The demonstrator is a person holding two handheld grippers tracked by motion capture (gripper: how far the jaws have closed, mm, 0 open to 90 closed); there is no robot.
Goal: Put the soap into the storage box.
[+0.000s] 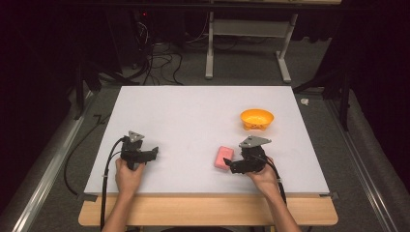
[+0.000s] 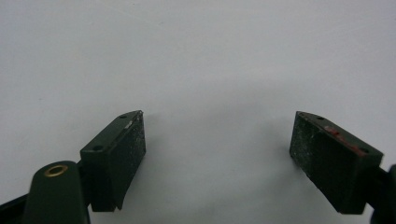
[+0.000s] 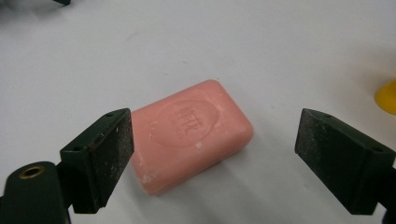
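Right tongs (image 3: 212,154) spread wide, the pink soap bar (image 3: 189,133) lying flat between the jaws, ungripped. Left tongs (image 2: 217,154) released too, over bare tabletop (image 2: 196,56).

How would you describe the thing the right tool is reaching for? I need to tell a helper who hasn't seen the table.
On the white table top, look at the near right part, just left of the right tool. There lies the pink soap bar, flat, between the open jaws. It is rectangular with rounded corners and a stamped oval, unlike the round orange bowl farther back.

One pink soap (image 1: 224,157), one orange bowl (image 1: 256,118)
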